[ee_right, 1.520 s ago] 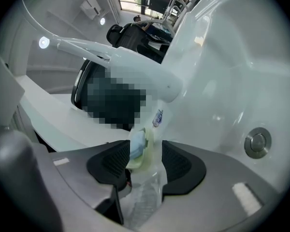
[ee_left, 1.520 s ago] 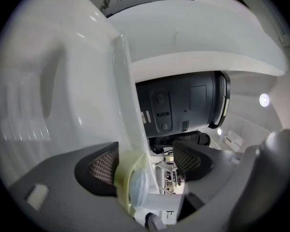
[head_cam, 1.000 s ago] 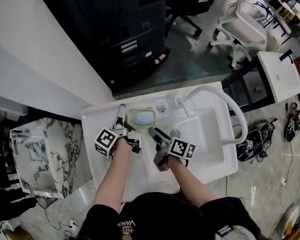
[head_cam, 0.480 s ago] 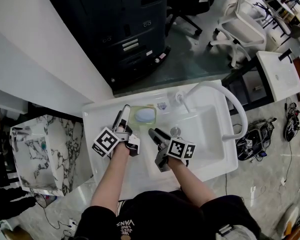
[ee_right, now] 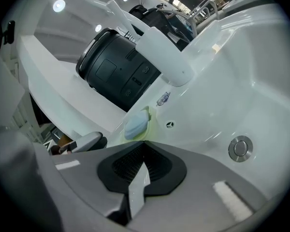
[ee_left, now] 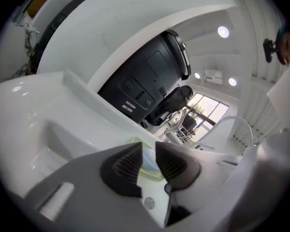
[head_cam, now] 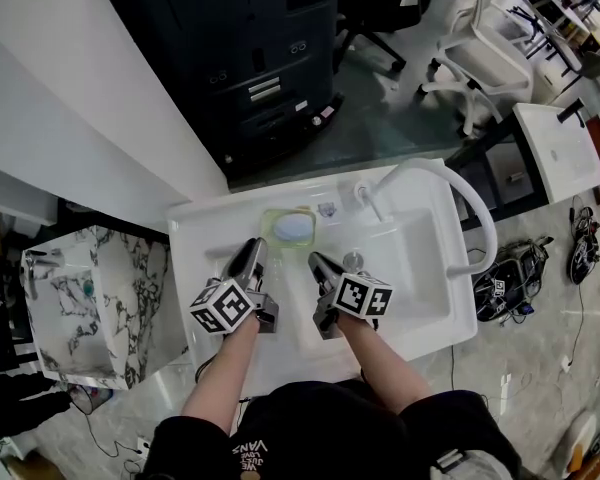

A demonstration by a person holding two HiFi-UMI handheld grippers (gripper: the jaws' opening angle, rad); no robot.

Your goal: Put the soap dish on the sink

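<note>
Item – soap dish point(head_cam: 269, 226), pale green, carrying a light blue bar of soap point(head_cam: 292, 228). It sits flat on the back ledge of the white sink point(head_cam: 205, 230), left of the faucet base point(head_cam: 360, 195) and behind the basin's left corner. Left tongs point(head_cam: 251, 254): these point toward the dish from the near side, tips short of it and not touching. In the left gripper view the tongs point(ee_left: 148, 151) are closing with a narrow gap between the pads. Nothing is caught in that gap, and the dish point(ee_left: 149, 174) and soap show through it farther off on the ledge. Right tongs point(head_cam: 315, 261): these lie over the basin's near left part, beside the drain point(head_cam: 352, 260). In the right gripper view the tongs point(ee_right: 144, 144) are pressed fully together and empty, with the dish point(ee_right: 147, 111) ahead of the tips and well clear of them. The dish thus lies beyond both pairs of tips – roughly between their lines, nearer the left pair. Also seen: a white arched hose point(head_cam: 470, 203) over the basin, and a marbled basin point(head_cam: 80, 298) at far left.
</note>
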